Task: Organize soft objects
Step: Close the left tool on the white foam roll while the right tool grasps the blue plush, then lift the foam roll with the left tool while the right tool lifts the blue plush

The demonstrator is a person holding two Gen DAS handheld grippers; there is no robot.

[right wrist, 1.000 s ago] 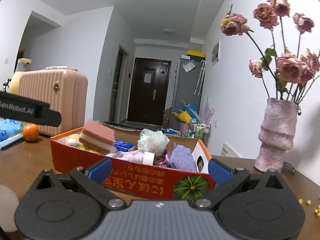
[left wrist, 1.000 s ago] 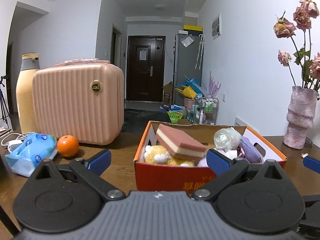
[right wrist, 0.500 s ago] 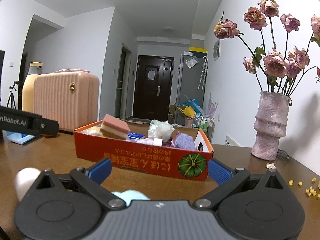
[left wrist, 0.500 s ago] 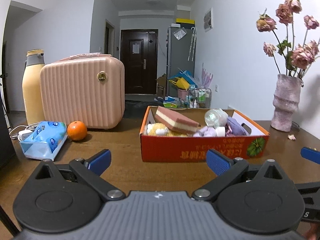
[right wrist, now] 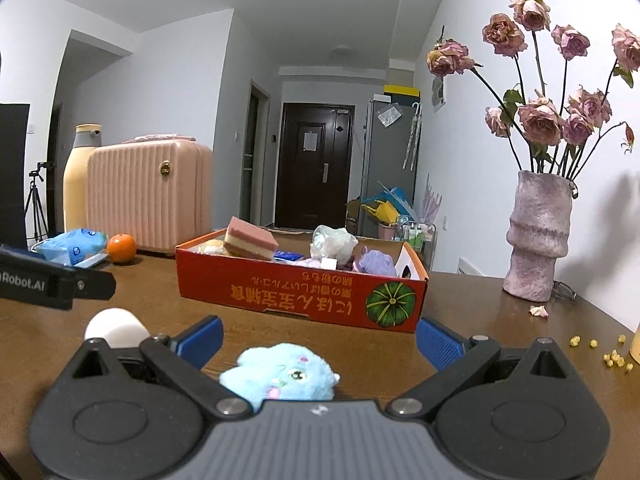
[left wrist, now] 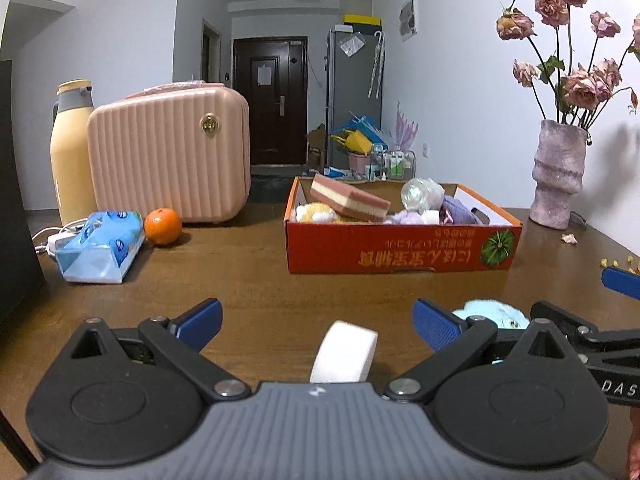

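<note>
A white sponge (left wrist: pixel 345 351) lies between the spread left gripper (left wrist: pixel 316 318) (right gripper (right wrist: pixel 319 334) likewise spread over a blue plush (right wrist: pixel 280 372)).

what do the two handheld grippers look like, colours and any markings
Both match: the left gripper and right gripper have a ribbed grey body, black linkage arms on round black hubs with silver pivot bolts, and textured blue fingertips. White lettering reads "Robot.AI" on the left one's side; the right one's side shows "DAS". No cables show.
</note>
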